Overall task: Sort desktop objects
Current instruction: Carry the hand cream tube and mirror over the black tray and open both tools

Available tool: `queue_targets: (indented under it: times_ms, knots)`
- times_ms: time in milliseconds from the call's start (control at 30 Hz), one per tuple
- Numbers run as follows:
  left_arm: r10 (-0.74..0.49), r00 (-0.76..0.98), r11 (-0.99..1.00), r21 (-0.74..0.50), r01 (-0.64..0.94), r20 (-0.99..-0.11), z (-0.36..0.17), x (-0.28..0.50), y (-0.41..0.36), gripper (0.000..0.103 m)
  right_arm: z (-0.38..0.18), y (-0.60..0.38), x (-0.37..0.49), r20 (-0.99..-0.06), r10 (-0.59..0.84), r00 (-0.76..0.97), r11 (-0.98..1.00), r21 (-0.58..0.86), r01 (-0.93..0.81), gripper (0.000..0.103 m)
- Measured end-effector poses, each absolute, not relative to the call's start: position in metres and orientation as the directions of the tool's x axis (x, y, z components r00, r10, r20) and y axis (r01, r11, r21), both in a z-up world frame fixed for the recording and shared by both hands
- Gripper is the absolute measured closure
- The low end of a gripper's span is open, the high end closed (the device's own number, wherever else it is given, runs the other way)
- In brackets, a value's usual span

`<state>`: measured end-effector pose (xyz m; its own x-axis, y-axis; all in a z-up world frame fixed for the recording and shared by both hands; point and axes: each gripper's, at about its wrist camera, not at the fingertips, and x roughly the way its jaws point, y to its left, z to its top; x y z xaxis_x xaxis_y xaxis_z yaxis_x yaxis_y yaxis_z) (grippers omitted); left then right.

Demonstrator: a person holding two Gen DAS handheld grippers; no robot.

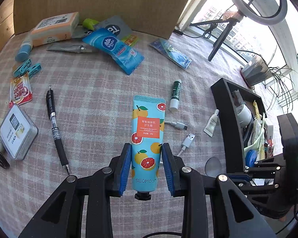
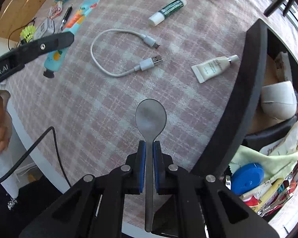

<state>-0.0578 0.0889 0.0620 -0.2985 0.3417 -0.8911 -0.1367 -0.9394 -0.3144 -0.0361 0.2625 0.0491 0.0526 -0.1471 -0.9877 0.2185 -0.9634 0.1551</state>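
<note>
In the left wrist view my left gripper (image 1: 146, 148) has its blue pads on both sides of a turquoise hand cream tube (image 1: 148, 130) printed with grapefruit, black cap toward me; small gaps show, so I cannot tell whether it grips. My right gripper (image 2: 149, 144) is shut on the handle of a metal spoon (image 2: 150, 117), bowl forward above the checked cloth. The black storage box (image 2: 254, 79) stands right of it, holding a white cup (image 2: 278, 101), a blue tape measure (image 2: 248, 178) and packets. The left gripper's finger (image 2: 49, 42) and the tube (image 2: 56, 57) show in the right wrist view.
On the cloth lie a white USB cable (image 2: 113, 59), a green lip balm (image 1: 175, 95), a small cream tube (image 2: 212, 69), a black pen (image 1: 54, 125), a tissue pack (image 1: 115, 49), coffee sachet (image 1: 20, 92), blue clips (image 1: 27, 69), a clear case (image 1: 16, 132) and more. A ring light (image 1: 256, 0) stands far right.
</note>
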Motion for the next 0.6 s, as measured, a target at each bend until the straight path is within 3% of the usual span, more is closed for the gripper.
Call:
queue_targets:
  times_ms: [267, 600]
  knots:
    - [0.357, -0.286, -0.924, -0.290, -0.251, -0.889, 0.083, -0.064, 0.149, 0.074, 0.097, 0.334, -0.036, -0.974, -0.178, -0.139, -0.983, 0.169, 0.074, 0.095]
    - [0.420, -0.227, -0.857, -0.303, -0.416, -0.879, 0.108, -0.076, 0.257, 0.074, 0.136, 0.444, -0.029, -0.959, -0.068, -0.276, -0.979, 0.117, -0.166, 0.095]
